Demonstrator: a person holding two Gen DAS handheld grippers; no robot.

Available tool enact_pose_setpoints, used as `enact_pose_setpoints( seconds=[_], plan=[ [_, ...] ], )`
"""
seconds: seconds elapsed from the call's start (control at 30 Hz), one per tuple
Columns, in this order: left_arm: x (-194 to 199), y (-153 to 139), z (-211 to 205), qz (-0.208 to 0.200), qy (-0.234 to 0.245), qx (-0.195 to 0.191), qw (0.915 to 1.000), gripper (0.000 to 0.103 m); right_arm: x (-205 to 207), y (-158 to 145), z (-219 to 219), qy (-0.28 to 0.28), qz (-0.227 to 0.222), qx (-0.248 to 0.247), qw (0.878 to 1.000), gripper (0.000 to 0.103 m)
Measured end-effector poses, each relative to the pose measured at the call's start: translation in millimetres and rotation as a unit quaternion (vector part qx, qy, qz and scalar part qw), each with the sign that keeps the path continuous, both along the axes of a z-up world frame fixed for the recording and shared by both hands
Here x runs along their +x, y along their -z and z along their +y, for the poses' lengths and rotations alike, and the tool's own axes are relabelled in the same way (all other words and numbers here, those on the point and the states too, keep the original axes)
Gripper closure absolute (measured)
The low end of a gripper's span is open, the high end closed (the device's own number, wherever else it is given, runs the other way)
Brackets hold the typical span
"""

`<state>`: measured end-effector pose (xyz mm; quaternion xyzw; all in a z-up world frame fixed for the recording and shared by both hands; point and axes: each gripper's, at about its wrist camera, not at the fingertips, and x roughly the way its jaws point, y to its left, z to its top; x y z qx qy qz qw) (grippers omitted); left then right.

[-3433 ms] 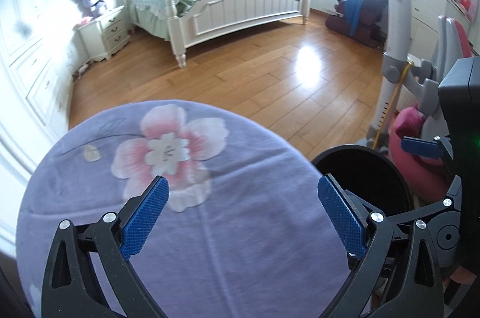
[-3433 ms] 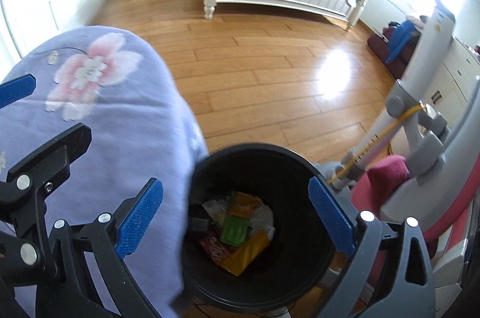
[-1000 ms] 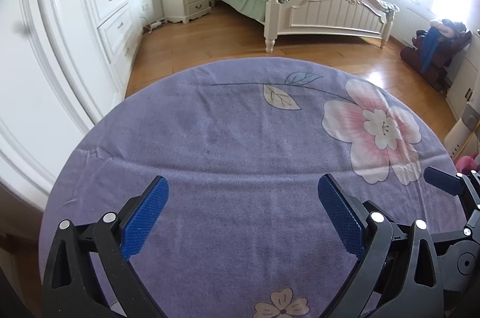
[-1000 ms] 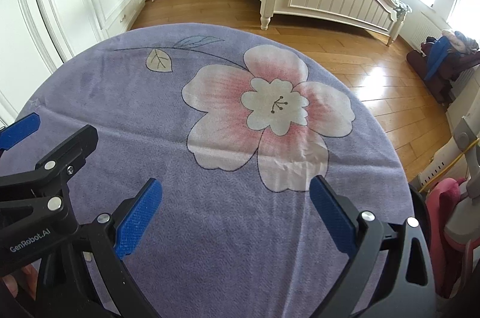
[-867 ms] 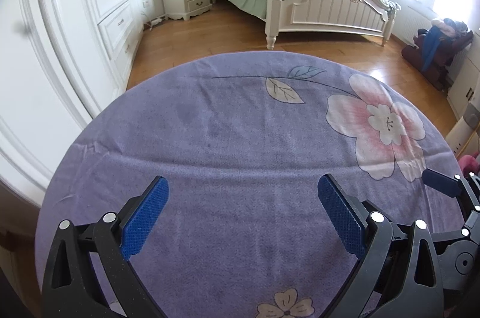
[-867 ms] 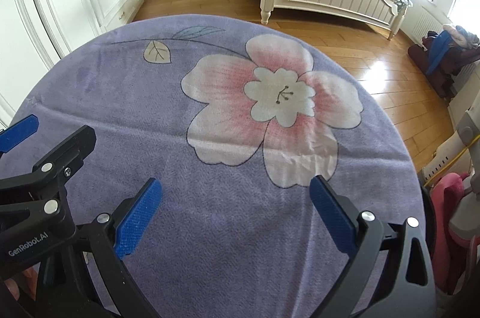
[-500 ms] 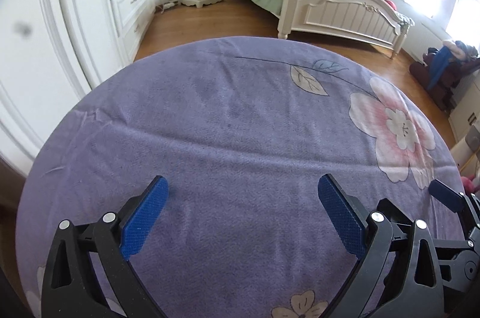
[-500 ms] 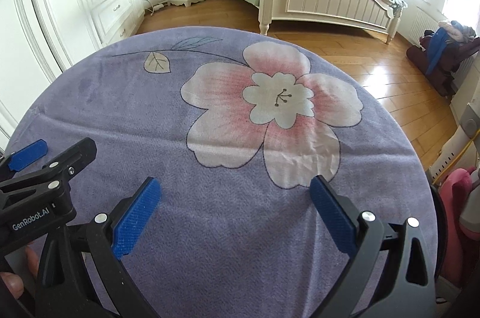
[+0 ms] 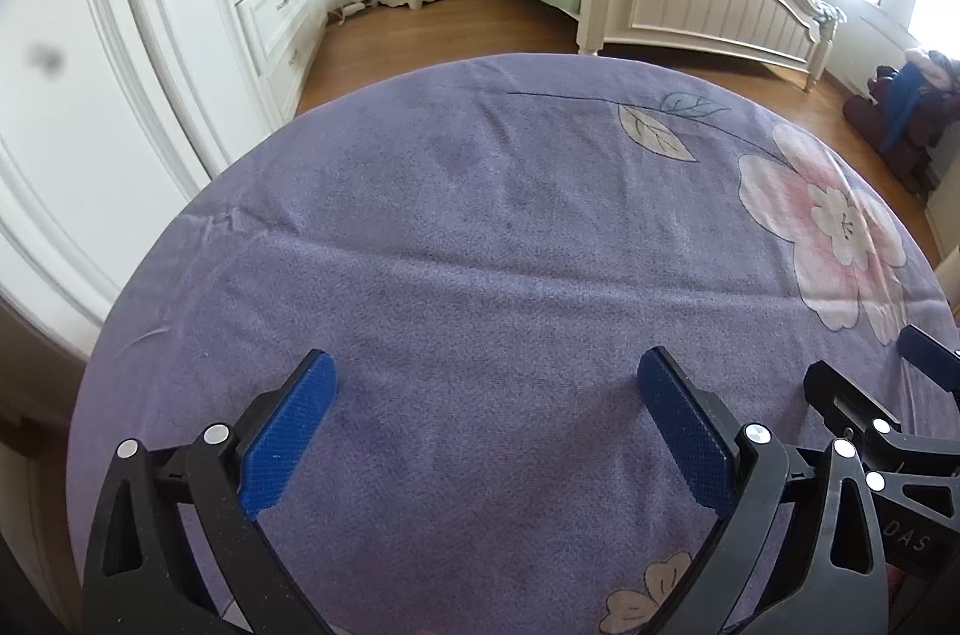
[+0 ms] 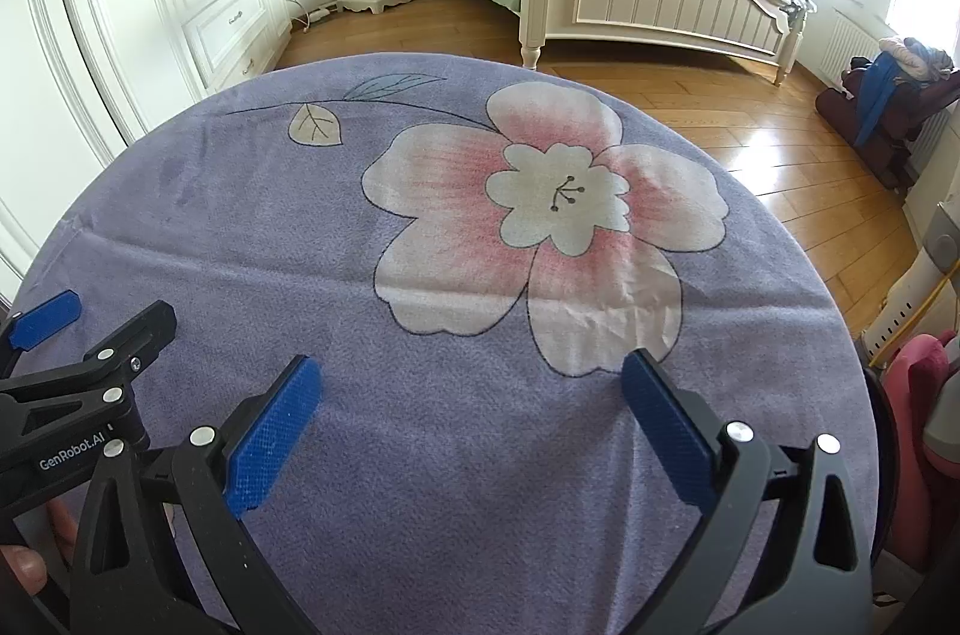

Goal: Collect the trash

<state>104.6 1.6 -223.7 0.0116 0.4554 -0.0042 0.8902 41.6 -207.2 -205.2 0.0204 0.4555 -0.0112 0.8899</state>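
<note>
Both grippers, left (image 9: 483,431) and right (image 10: 471,419), are hovering side by side over a round table's purple floral cloth (image 10: 456,455), jaws spread wide and holding nothing; no trash is showing on the cloth.

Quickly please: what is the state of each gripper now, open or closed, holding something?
Left gripper: open, holding nothing.
Right gripper: open, holding nothing.
</note>
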Motion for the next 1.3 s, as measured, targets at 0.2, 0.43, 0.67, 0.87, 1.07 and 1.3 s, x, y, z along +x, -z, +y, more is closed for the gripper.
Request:
enact_pose_setpoints(
  seconds=[0.2, 0.43, 0.67, 0.87, 1.07, 1.3],
  plan=[
    [0, 1, 2, 0.000, 0.001, -0.001, 1.0000, 0.004, 0, 0, 0, 0.000, 0.000, 0.000, 1.000, 0.005],
    [0, 1, 2, 0.000, 0.001, -0.001, 1.0000, 0.004, 1, 0, 0, 0.000, 0.000, 0.000, 1.000, 0.004],
    [-2, 2, -1, 0.000, 0.000, 0.000, 1.0000, 0.004, 1, 0, 0, 0.000, 0.001, 0.000, 1.000, 0.004],
    [-2, 2, -1, -0.001, 0.005, -0.001, 1.0000, 0.004, -1, -1, 0, -0.001, 0.000, 0.000, 1.000, 0.005],
    [-25, -42, -11, -0.083, 0.032, -0.011, 0.9960, 0.005, -11, -34, -17, 0.026, -0.029, 0.041, 0.998, 0.005],
    [-62, -160, -35, -0.240, 0.035, 0.027, 0.9698, 0.005, -44, -144, -15, 0.044, -0.157, -0.008, 0.987, 0.005]
  ],
)
